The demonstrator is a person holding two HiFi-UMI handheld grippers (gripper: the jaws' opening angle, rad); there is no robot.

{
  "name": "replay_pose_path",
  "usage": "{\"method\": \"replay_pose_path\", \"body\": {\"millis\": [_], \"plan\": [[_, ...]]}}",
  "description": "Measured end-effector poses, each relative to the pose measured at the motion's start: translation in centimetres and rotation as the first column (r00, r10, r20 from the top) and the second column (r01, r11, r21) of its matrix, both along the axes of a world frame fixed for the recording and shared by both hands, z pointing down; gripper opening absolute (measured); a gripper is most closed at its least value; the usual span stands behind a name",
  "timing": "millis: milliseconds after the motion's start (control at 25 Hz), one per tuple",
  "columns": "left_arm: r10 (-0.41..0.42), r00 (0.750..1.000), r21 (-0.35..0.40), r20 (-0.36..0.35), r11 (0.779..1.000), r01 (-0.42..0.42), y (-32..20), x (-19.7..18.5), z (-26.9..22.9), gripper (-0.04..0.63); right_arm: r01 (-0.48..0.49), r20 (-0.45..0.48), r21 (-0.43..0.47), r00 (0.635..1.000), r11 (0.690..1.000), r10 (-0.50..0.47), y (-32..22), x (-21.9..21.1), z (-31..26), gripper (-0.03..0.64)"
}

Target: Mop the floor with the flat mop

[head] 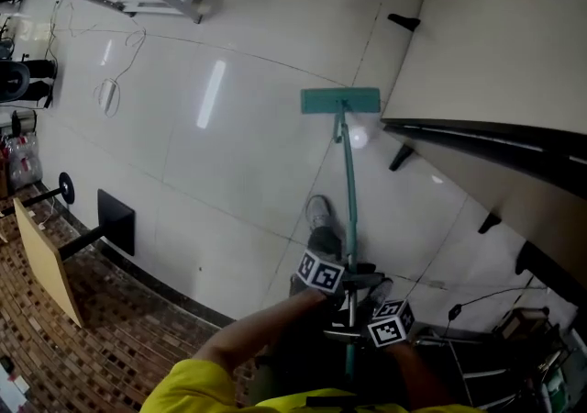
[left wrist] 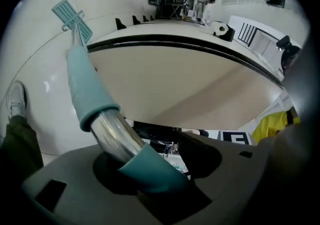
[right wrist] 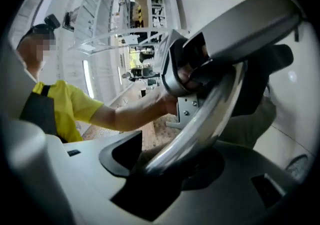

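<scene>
Light from above keeps the head view bright; the glossy floor [head: 248,182] throws back a long glare streak at upper centre and a round hot spot right of centre, while the lower left is dimmer. Both gripper views are fisheye, black-cornered, with bowed edges, a soft foreground and highlights on the mop pole [right wrist: 200,129].

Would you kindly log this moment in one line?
left claw: shut on mop handle | right claw: shut, same handle | mop head: on floor

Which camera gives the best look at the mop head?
The head view: the whole mop head lies flat on the floor. The left gripper view shows it small and warped; the right gripper view shows only the pole.
</scene>
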State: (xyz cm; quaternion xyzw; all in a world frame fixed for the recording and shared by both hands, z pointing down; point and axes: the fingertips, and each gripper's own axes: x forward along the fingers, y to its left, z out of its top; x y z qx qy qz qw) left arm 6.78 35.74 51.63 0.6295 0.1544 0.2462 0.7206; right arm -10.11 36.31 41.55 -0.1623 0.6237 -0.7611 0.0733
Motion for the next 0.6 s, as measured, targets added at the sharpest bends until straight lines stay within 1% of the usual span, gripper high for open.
{"method": "replay_pose_path", "body": {"millis": [40,120,200,320,400,520,600], "plan": [[-0.03,1.0,-0.012,-0.001,0.999,0.03,0.5,-0.1,-0.2,0.246,0.007,-0.001,-0.009,1.0,1.0,-0.007,0.7,0.0,-0.3,0.244],[-0.072,0.997,-0.022,-0.017,0.997,0.071,-0.7,0.7,0.2,0.247,-0.006,0.006,-0.002,1.0,1.0,0.006,-0.3,1.0,0.1,0.244],[-0.055,0.998,-0.003,-0.038,0.998,0.055,-3.4,2.5,0.8,0.272,-0.012,0.024,0.029,1.0,1.0,0.011,-3.0,2.6,0.6,0.252],[-0.011,0.999,0.031,-0.052,0.999,0.012,-8.4,5.7,1.6,0.288,-0.058,0.035,0.077,0.998,0.995,0.055,-8.5,5.9,1.3,0.256],[0.002,0.998,0.058,-0.062,0.998,0.001,-11.7,7.7,3.0,0.29,-0.064,0.002,0.105,0.998,0.992,0.064,-11.7,7.7,3.2,0.259],[0.028,0.997,0.102,-0.072,0.995,-0.021,-16.9,10.7,6.8,0.284,-0.04,-0.075,0.173,0.996,0.984,0.054,-16.9,10.4,7.7,0.251],[0.022,0.996,0.139,-0.082,0.99,-0.011,-21.8,13.2,9.4,0.277,-0.081,-0.096,0.206,0.99,0.975,0.103,-21.8,13.0,10.7,0.239]]}}
